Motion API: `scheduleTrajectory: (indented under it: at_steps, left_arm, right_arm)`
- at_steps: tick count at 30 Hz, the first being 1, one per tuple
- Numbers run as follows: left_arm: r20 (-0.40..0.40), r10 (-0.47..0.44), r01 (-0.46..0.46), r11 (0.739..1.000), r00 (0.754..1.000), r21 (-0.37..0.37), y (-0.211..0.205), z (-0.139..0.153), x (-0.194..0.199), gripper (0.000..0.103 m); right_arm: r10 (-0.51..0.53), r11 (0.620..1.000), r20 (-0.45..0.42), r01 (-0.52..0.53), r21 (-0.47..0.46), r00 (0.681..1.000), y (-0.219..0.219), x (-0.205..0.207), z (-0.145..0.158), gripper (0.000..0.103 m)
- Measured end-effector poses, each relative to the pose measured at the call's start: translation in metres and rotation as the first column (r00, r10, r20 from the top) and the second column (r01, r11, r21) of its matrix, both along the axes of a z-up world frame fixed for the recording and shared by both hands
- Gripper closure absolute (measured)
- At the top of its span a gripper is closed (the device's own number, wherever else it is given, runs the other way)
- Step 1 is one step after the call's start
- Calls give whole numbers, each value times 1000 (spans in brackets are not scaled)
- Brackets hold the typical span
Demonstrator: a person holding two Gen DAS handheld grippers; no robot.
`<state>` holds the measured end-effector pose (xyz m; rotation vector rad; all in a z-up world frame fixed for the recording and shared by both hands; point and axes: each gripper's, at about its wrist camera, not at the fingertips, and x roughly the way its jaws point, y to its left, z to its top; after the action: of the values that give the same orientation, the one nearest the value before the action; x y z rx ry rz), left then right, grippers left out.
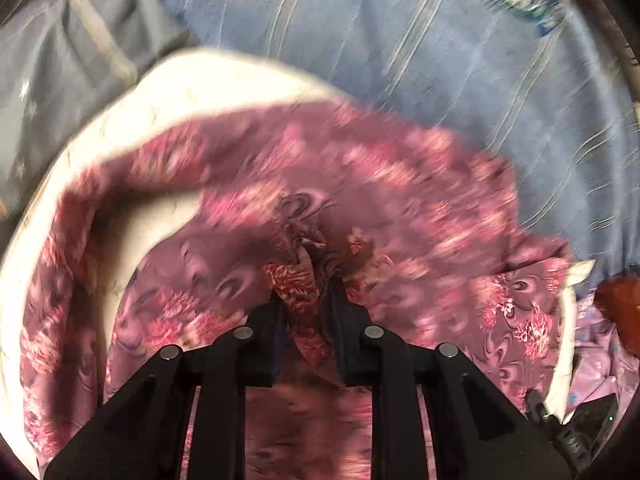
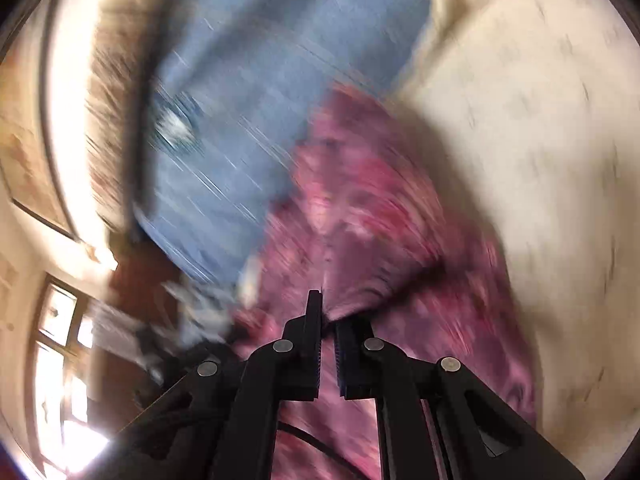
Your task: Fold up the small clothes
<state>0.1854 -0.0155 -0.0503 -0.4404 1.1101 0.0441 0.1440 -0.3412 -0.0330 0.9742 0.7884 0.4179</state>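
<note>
1. Floral purple garment [image 1: 360, 184] with cream lining [image 1: 224, 76], bunched on blue striped bedsheet [image 1: 400, 32].
2. Left gripper [image 1: 306, 292] clamped on a pinched fold of the garment.
3. Right gripper [image 2: 326, 312] closed tight on another edge of the garment [image 2: 360, 220].
4. Both views blurred.
5. Orange-red cloth [image 1: 618, 300] at right edge.

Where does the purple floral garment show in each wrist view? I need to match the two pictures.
Left wrist: the purple floral garment fills the centre and lower frame, a fold pinched in the left gripper.
Right wrist: it runs from centre to bottom, its edge clamped in the right gripper.
Shared landmark: the blue striped sheet, upper in the left view, upper left in the right.
</note>
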Motion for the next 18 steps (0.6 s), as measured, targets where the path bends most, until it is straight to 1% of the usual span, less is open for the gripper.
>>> scheduleTrajectory:
  at_steps: [1, 2, 3, 4, 5, 6, 7, 8, 9, 10, 12, 13, 14, 16, 18]
  left_arm:
    - [-34, 2, -3, 1000, 999, -19, 3, -8, 0, 85]
    - [-46, 0, -2, 998, 999, -55, 9, -12, -2, 84]
    - [-37, -11, 7, 996, 999, -87, 15, -12, -5, 81]
    - [-20, -18, 16, 994, 1000, -106, 22, -7, -8, 79]
    - [1, -26, 26, 992, 1000, -127, 28, -1, -12, 77]
    - [28, -31, 35, 988, 999, -150, 35, 7, -16, 71]
    - [46, -33, 40, 987, 998, -157, 39, 11, -19, 67]
    - [61, -33, 43, 987, 998, -157, 42, 16, -21, 57]
    - [77, -21, 32, 989, 997, -143, 45, 21, -23, 53]
    - [90, -20, 33, 990, 996, -138, 43, 25, -26, 53]
    - [86, -23, 35, 988, 996, -149, 40, 26, -22, 52]
    - [77, -29, 41, 985, 997, -166, 37, 23, -19, 51]
    - [65, -41, 52, 983, 997, -175, 32, 19, -15, 49]
    - [37, -72, 77, 986, 997, -150, 23, 12, -13, 48]
    - [11, -95, 95, 991, 995, -95, 12, 4, -11, 48]
  right_arm:
    - [1, 998, -49, -4, -59, 999, 7, 0, -12, 93]
    - [-3, 997, -86, -4, -77, 996, 9, 1, -21, 91]
    - [5, 998, -107, -11, -56, 994, 9, 0, -26, 90]
    - [10, 999, -126, -14, -29, 992, 7, -2, -29, 89]
    - [27, 1000, -136, -27, -1, 990, 3, -9, -27, 81]
    - [43, 999, -132, -43, -2, 990, 1, -13, -22, 73]
    - [53, 998, -121, -56, -18, 991, -2, -17, -15, 64]
    - [60, 997, -91, -64, -46, 994, -6, -24, -4, 63]
    - [66, 994, -45, -69, -82, 997, -11, -32, 10, 63]
    - [62, 992, -8, -62, -111, 998, -16, -36, 22, 62]
    - [6, 984, 78, 8, -180, 997, -32, -39, 48, 56]
    - [-34, 978, 106, 56, -203, 994, -41, -35, 58, 45]
    - [-64, 972, 120, 89, -218, 991, -46, -30, 62, 37]
    - [-77, 962, 113, 104, -254, 991, -49, -12, 65, 36]
    - [-53, 942, 84, 78, -327, 995, -41, 23, 62, 36]
